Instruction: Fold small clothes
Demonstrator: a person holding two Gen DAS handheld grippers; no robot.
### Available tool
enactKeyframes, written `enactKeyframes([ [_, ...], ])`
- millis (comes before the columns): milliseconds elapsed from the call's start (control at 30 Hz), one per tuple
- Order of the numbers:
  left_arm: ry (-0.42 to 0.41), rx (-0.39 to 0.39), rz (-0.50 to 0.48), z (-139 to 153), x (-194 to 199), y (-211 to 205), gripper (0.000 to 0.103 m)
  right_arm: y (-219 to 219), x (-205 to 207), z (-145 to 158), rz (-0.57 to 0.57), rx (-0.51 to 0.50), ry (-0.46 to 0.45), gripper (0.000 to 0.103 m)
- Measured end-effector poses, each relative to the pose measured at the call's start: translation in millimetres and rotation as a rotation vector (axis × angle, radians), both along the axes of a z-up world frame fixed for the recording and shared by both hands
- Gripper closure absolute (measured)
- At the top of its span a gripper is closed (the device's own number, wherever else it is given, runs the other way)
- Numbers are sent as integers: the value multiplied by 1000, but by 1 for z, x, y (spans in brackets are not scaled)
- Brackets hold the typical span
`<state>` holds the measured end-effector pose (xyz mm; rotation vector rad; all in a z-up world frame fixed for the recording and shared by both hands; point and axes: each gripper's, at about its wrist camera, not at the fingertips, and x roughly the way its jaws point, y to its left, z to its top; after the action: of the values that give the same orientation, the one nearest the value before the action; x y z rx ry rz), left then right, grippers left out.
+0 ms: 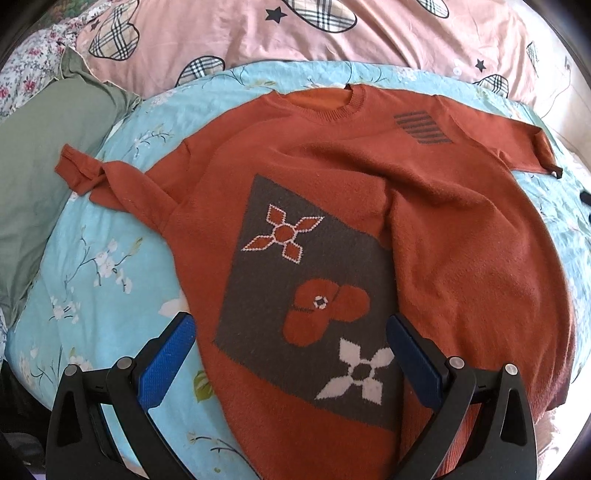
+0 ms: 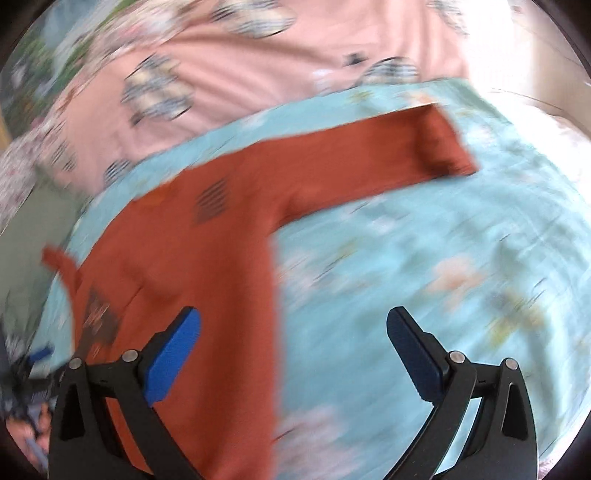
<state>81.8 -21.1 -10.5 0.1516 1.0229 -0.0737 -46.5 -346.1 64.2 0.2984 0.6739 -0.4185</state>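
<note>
A rust-orange knit sweater (image 1: 461, 240) with a grey flower panel (image 1: 306, 288) lies face up and spread out on a light blue floral sheet (image 1: 103, 258). Both sleeves stretch sideways, the left sleeve (image 1: 96, 173) bunched at the cuff. My left gripper (image 1: 291, 332) is open above the sweater's lower front, holding nothing. In the blurred right wrist view the sweater (image 2: 207, 258) shows its right side and its right sleeve (image 2: 388, 155) lies flat. My right gripper (image 2: 293, 332) is open and empty above the sweater's right side edge. The left gripper's blue tip (image 2: 38, 352) shows at far left.
A pink quilt (image 1: 295, 33) with plaid hearts lies behind the sheet. A green pillow (image 1: 40, 155) sits at the left, with floral fabric (image 1: 26, 62) beyond it. Bare blue sheet (image 2: 443, 277) lies right of the sweater.
</note>
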Motion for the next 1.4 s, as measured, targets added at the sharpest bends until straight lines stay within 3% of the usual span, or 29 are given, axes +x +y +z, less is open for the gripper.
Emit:
enactKeyframes([
  [167, 9, -2, 0, -6, 12, -4, 0, -88, 10, 14, -145, 64, -43, 7],
  [267, 24, -4, 2, -12, 20, -6, 0, -141, 20, 4, -238, 157, -45, 14],
  [333, 29, -7, 2, -15, 22, -8, 0, -177, 26, -11, -285, 245, -45, 24],
  [467, 43, -7, -4, -20, 26, -12, 0, -203, 46, -39, -325, 351, -29, 39],
  [567, 48, -5, -9, -23, 29, -13, 0, -208, 52, -38, -313, 338, -46, 58],
  [633, 52, -5, -11, -26, 31, -14, 0, -209, 55, -34, -303, 319, -56, 87],
  [700, 56, -11, -12, -28, 32, -14, 0, -203, 62, -26, -280, 280, -67, 92],
  [900, 61, -45, -8, -29, 31, -11, 0, -147, 101, 4, -90, 207, -94, 94],
  [1067, 38, -99, 8, -20, 30, 1, 0, -55, 154, 11, 152, 221, -75, 95],
  [1400, 32, -364, 20, -7, 48, 45, 1, 136, 247, -22, 533, 356, 17, 95],
])
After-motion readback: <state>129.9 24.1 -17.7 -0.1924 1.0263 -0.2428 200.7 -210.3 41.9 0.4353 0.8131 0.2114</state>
